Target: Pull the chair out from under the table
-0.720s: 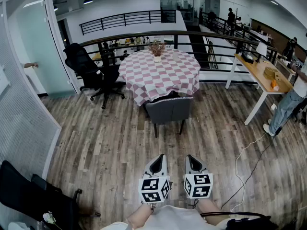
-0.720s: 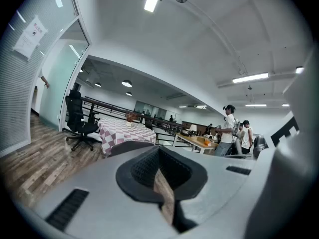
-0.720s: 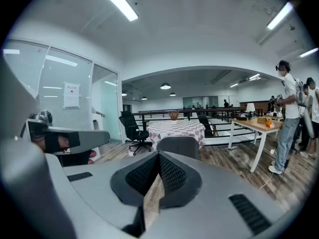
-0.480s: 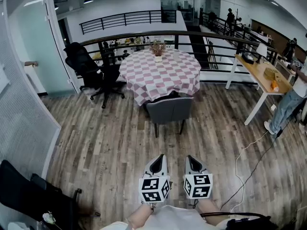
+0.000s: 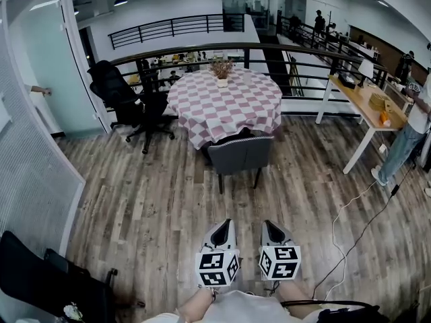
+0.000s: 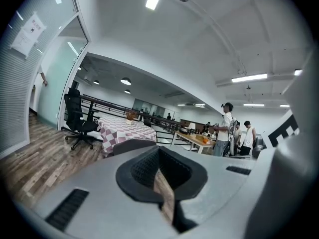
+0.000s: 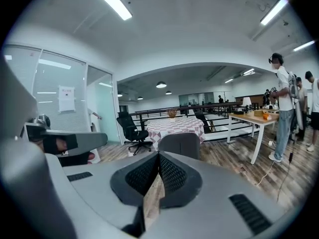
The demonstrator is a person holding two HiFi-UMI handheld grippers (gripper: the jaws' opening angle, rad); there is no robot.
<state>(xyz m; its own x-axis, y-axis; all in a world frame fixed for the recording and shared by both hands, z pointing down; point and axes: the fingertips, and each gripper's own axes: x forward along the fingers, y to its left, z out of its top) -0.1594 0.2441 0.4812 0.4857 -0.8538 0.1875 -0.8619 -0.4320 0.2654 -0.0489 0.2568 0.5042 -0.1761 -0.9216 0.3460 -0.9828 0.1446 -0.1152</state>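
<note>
A grey upholstered chair (image 5: 239,155) stands tucked against the near side of a round table (image 5: 225,103) with a pink and white chequered cloth. It is well ahead of me across the wooden floor. My left gripper (image 5: 221,234) and right gripper (image 5: 273,233) are side by side close to my body, far short of the chair. Both are shut with nothing between their jaws. The left gripper view shows the chair's back (image 6: 133,144) beyond the tips. In the right gripper view the chair (image 7: 180,144) stands straight ahead.
A black office chair (image 5: 128,103) stands left of the table, with a black railing (image 5: 202,49) behind it. A wooden desk (image 5: 367,99) and a person (image 5: 411,126) are at the right. A cable (image 5: 350,227) runs over the floor. Another black chair (image 5: 47,274) is near left.
Both grippers sit slightly lower in the head view and stay shut. The chair and table have not moved. The person at the right has shifted a little.
</note>
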